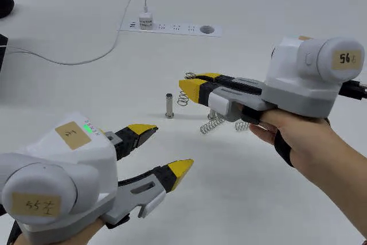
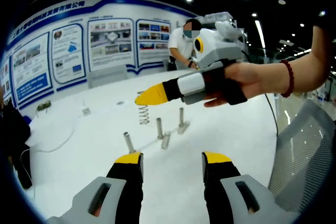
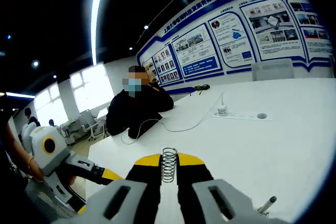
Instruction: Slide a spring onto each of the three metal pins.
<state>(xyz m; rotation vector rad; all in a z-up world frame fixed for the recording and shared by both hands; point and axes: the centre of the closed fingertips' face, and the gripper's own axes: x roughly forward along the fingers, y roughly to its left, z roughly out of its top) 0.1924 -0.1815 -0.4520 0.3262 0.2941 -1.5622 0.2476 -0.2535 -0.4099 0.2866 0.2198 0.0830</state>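
My right gripper point(image 1: 187, 84) reaches in from the right, shut on a spring point(image 1: 183, 99) that hangs between its yellow tips. That gripper point(image 3: 168, 160) pinches the spring point(image 3: 168, 164) upright in its own view. One bare metal pin point(image 1: 169, 105) stands just left of the held spring. In the left gripper view three pins point(image 2: 128, 141) point(image 2: 159, 128) point(image 2: 181, 116) stand on the white table, with the held spring point(image 2: 143, 115) above them. Two loose springs point(image 1: 212, 124) point(image 1: 242, 125) lie under the right gripper. My left gripper point(image 1: 162, 148) point(image 2: 172, 158) is open and holds nothing, nearer me than the pins.
A white power strip point(image 1: 172, 28) with a plugged charger point(image 1: 146, 21) and a cable lies at the back of the table point(image 1: 86, 84). A person point(image 3: 136, 108) sits at the far side of the table; another person point(image 2: 184, 45) stands behind it.
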